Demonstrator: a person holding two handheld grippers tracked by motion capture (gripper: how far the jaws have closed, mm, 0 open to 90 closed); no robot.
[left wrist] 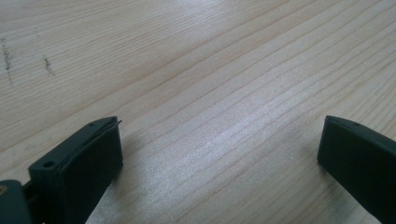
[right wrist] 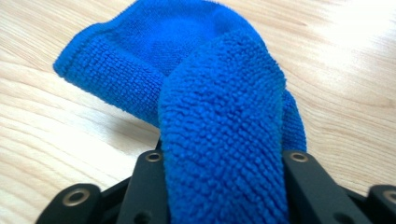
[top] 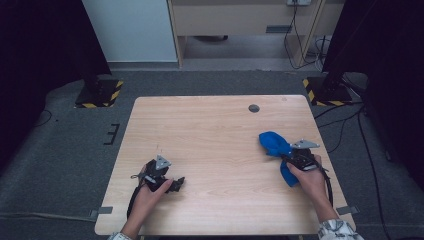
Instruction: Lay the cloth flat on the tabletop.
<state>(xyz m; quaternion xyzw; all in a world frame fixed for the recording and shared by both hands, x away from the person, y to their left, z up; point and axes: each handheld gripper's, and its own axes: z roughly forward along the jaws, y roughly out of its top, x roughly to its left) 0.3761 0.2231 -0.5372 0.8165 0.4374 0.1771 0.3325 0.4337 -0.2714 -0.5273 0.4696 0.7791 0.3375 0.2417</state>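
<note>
High view: the right gripper [top: 296, 152] sits over the blue cloth [top: 274, 142], its jaws hidden. Left gripper view: jaws wide apart over bare surface [left wrist: 196, 93]. Right gripper view: jaws clamped on the cloth [right wrist: 219, 140], pads buried.

The left tongs [top: 176, 184] sit at the lower left of the high view, jaws spread wide, the hand [top: 150, 192] low. The right tongs [top: 286, 159], at the right, are clamped tight, the forearm entering from the lower right.
</note>
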